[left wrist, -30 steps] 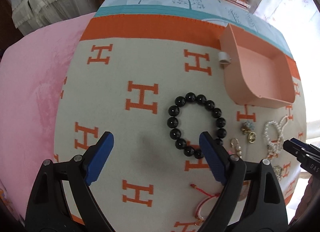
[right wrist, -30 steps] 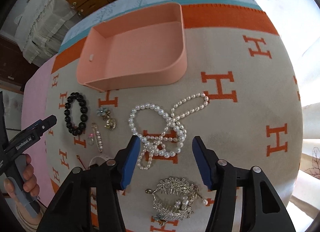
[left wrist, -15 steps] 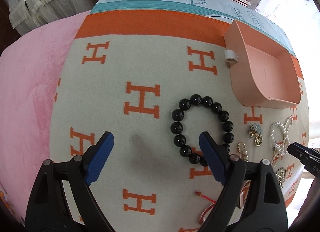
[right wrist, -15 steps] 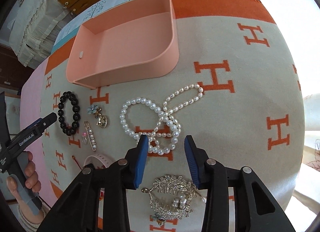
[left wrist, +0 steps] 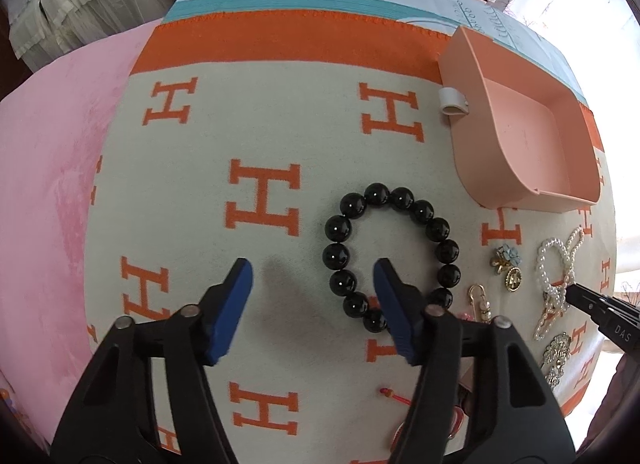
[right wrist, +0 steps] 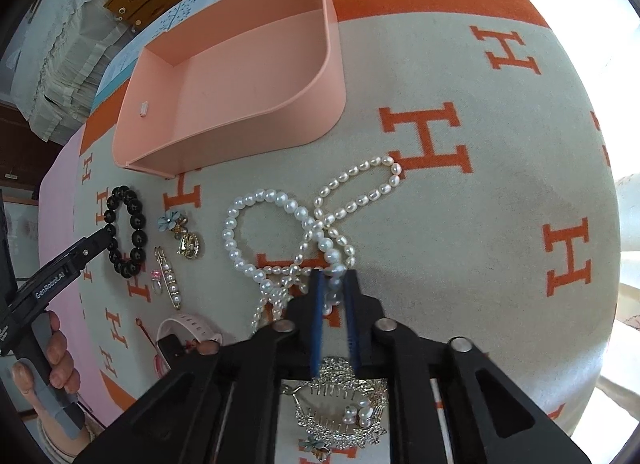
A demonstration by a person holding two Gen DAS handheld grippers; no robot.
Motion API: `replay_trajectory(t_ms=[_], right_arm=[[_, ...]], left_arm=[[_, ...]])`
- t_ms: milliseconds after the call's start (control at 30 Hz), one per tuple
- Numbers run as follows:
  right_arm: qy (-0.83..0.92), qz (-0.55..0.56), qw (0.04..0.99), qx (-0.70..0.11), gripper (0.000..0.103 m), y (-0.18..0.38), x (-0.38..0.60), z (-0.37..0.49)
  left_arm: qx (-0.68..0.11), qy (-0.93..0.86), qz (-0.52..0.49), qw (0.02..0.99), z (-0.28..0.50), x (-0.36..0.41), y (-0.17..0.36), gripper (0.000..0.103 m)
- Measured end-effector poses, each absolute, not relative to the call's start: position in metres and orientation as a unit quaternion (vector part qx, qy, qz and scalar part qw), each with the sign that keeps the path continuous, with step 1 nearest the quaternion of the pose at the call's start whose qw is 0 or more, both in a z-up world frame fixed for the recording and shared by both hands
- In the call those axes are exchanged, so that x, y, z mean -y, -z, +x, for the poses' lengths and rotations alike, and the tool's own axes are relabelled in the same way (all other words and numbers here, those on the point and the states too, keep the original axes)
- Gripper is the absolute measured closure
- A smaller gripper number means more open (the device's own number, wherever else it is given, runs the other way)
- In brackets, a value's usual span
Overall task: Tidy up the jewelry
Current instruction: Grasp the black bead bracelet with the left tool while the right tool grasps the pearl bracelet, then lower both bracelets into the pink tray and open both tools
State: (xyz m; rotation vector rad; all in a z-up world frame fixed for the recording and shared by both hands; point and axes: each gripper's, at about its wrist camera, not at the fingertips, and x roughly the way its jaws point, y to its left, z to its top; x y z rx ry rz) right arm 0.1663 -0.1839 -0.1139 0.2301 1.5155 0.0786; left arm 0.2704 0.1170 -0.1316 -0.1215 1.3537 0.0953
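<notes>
A white pearl necklace [right wrist: 280,232] lies looped on the H-patterned blanket. My right gripper [right wrist: 334,278] is closed around a strand of it at its near end; it shows in the left wrist view [left wrist: 570,290]. A black bead bracelet [left wrist: 390,256] lies in front of my left gripper [left wrist: 312,276], which is open and empty; its right finger [left wrist: 394,300] is inside the ring of beads. The empty pink tray [left wrist: 576,167] stands at the back right; it also shows in the right wrist view [right wrist: 312,115].
A flower brooch [right wrist: 176,223], a pearl pin [right wrist: 170,278], a pink ring [right wrist: 156,278], a pink watch [right wrist: 184,330] and a silver comb [right wrist: 340,408] lie on the blanket. A red cord [left wrist: 396,396] lies near my left gripper. A pink cover [left wrist: 48,183] lies to the left.
My right gripper has closed from wide open onto the pearl necklace. My left gripper has narrowed and moved forward, its right finger now inside the black bracelet.
</notes>
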Motion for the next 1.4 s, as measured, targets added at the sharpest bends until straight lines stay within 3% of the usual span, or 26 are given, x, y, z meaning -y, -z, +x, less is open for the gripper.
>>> replay_trajectory(t_ms=[100, 233, 300, 333, 533, 1067, 1200, 1400], right_arm=[[-0.033, 0.107, 0.734, -0.67, 0.095, 0.107, 0.184, 0.161], [-0.041, 0.114, 0.76, -0.639, 0.095, 0.08, 0.185, 0.157], [-0.048, 0.113, 0.775, -0.62, 0.095, 0.063, 0.182, 0.154], [-0.053, 0.111, 0.783, -0.61, 0.095, 0.054, 0.181, 0.153], [-0.081, 0.098, 0.819, -0.56, 0.095, 0.01, 0.167, 0.147], [-0.092, 0.104, 0.871, -0.47, 0.095, -0.091, 0.155, 0.196], [-0.087, 0.1, 0.861, -0.492, 0.095, -0.077, 0.151, 0.23], [-0.075, 0.133, 0.823, -0.547, 0.095, 0.0, 0.159, 0.278]], left_arm=[[-0.633, -0.046, -0.054, 0.771, 0.274, -0.116, 0.136, 0.064], [-0.634, -0.046, -0.052, 0.77, 0.275, -0.113, 0.137, 0.075], [-0.636, -0.047, -0.053, 0.769, 0.276, -0.11, 0.138, 0.089], [-0.636, -0.048, -0.054, 0.769, 0.276, -0.109, 0.138, 0.091], [-0.601, -0.048, -0.062, 0.796, 0.271, -0.102, 0.11, 0.091], [-0.486, 0.007, -0.064, 0.872, 0.265, -0.067, -0.052, 0.091], [-0.467, 0.022, -0.061, 0.882, 0.278, -0.045, -0.075, 0.091], [-0.47, 0.037, -0.04, 0.881, 0.306, -0.003, -0.066, 0.091]])
